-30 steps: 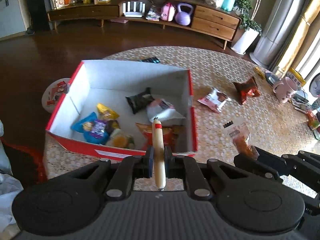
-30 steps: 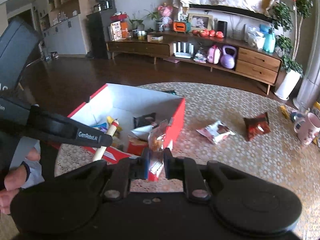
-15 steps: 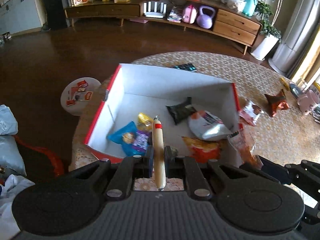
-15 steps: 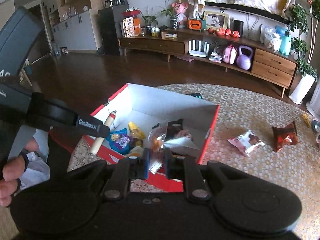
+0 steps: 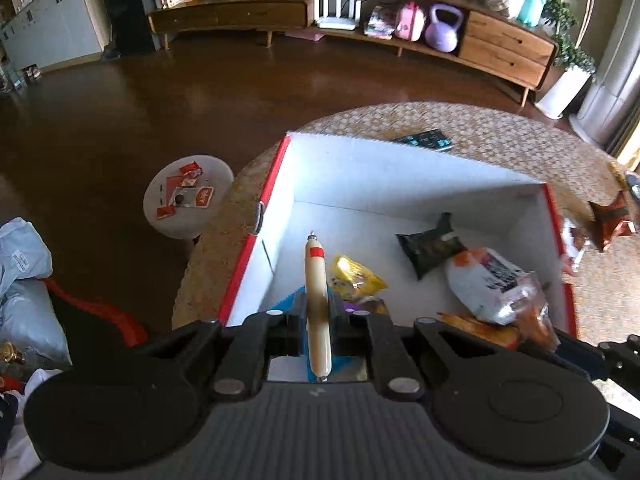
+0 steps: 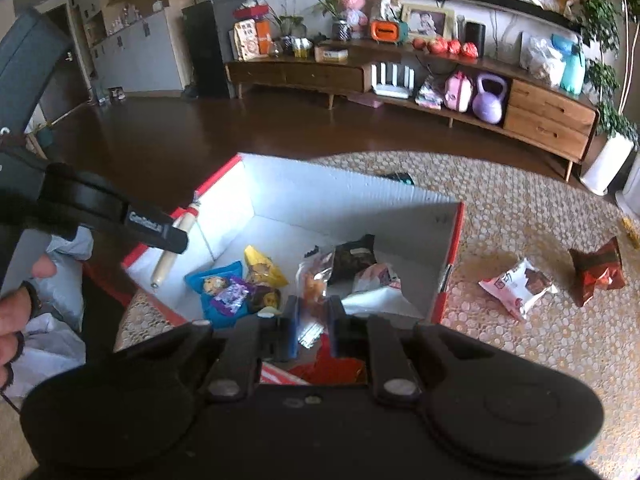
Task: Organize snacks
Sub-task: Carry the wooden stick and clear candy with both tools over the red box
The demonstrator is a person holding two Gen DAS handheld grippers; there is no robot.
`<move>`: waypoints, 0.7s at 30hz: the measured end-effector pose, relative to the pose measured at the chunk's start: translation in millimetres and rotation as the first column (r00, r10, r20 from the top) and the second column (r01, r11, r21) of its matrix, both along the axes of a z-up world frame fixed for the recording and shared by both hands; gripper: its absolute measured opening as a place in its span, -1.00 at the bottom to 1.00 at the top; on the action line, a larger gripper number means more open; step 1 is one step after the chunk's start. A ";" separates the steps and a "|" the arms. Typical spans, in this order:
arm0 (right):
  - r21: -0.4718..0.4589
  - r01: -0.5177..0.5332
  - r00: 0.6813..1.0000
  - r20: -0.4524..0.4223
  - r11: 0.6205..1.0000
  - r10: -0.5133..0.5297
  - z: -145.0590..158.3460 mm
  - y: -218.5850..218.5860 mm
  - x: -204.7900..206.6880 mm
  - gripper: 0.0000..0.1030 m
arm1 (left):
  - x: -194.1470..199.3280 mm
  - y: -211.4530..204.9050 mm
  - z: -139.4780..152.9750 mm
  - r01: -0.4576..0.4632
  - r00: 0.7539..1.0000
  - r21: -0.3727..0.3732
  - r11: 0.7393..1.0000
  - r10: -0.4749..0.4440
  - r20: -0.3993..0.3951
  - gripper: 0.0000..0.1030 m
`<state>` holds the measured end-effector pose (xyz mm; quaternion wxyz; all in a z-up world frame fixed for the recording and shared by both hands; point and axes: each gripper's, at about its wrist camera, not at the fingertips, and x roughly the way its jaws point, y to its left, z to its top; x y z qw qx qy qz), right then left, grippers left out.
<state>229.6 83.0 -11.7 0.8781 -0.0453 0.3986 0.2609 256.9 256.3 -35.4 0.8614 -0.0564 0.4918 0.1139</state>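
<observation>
Both tools shifted over box (image 5: 360, 168), snacks clamped

Daylight came in from the right side, so the dark wood floor (image 5: 168, 92) had a soft sheen and the white box (image 5: 360, 168) walls looked almost blown out. Heavy fisheye bending at the edges, some smear on the bagged snacks, and the black gripper bodies were basically shadow.
</observation>
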 end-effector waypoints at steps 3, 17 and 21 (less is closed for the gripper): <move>-0.006 0.001 1.000 -0.016 1.000 -0.001 -8.6 3.9 7.6 -0.76 | 7.9 4.6 -12.3 -0.004 1.000 0.023 1.000 0.004 -0.013 -0.79; -0.012 -0.059 0.996 -0.073 0.998 0.058 -30.6 31.6 11.8 -0.75 | 26.3 16.4 -55.2 -0.005 0.996 0.013 1.000 0.006 -0.092 -0.79; -0.020 -0.060 0.995 -0.084 0.998 0.058 -34.6 35.2 11.8 -0.72 | 25.4 15.5 -63.0 -0.001 0.994 0.000 1.000 0.001 -0.105 -0.79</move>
